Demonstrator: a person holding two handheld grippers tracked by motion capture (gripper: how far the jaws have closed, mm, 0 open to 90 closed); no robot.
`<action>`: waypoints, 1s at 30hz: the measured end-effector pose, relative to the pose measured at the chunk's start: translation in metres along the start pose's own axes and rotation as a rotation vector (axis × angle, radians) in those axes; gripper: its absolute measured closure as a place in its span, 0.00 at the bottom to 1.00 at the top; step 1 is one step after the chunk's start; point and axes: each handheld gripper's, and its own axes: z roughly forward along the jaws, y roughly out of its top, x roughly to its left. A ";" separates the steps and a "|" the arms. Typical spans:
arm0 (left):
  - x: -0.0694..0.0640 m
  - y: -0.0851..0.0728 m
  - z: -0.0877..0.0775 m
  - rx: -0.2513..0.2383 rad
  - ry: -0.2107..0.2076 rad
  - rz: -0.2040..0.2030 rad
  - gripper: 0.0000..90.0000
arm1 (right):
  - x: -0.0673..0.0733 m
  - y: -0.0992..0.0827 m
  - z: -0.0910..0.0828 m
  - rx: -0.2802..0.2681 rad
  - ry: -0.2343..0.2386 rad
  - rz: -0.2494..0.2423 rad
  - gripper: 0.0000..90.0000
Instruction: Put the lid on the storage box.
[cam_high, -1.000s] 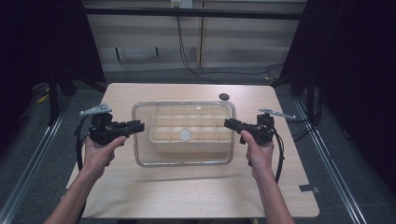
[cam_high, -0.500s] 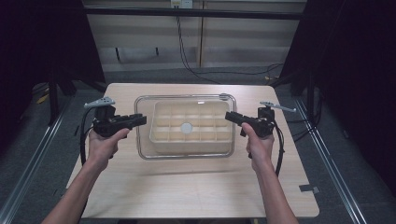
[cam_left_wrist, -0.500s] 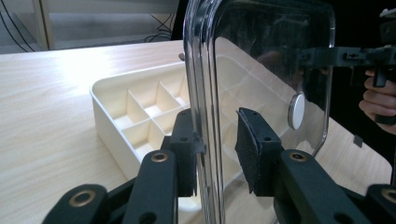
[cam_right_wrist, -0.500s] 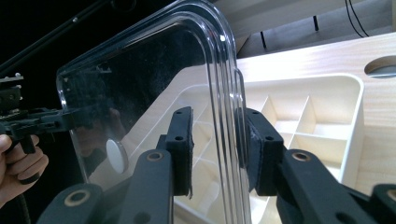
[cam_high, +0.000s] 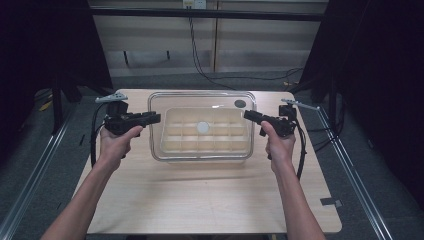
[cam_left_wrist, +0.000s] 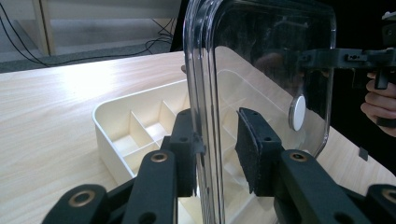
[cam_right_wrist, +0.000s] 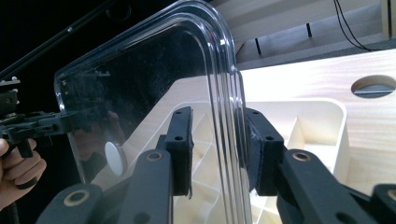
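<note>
At the left of the high view, the left gripper (cam_high: 150, 118) was held level in the person's left hand (cam_high: 119, 142), its jaws clamped on the left rim of a clear plastic lid (cam_high: 200, 100). In the left gripper view the two black pads (cam_left_wrist: 250, 149) stood on either side of that rim, which ran up between them, and a round white button (cam_left_wrist: 297, 112) sat on the lid's middle. The lid hung level above a cream compartment tray (cam_high: 202, 145) that rested on the light wooden table (cam_high: 200, 200), the tray seen through the lid and divided into small cells. Beyond the lid's far right corner, a dark round hole (cam_high: 240, 103) marked the tabletop. At the right, the right gripper (cam_high: 250, 115) pointed inward from the right hand (cam_high: 279, 147), its jaws closed on the lid's right rim; the right gripper view showed its pads (cam_right_wrist: 182, 149) pressed to both faces of the rim.
</note>
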 end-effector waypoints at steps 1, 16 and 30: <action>0.001 0.001 0.001 0.003 0.001 0.001 0.76 | 0.000 0.001 0.001 -0.003 0.000 0.000 0.74; 0.017 0.005 0.024 0.025 0.017 -0.041 0.76 | -0.017 0.008 0.016 0.002 -0.028 0.033 0.74; 0.027 0.012 0.032 0.025 0.026 -0.076 0.75 | -0.027 0.016 0.030 0.019 -0.031 0.051 0.74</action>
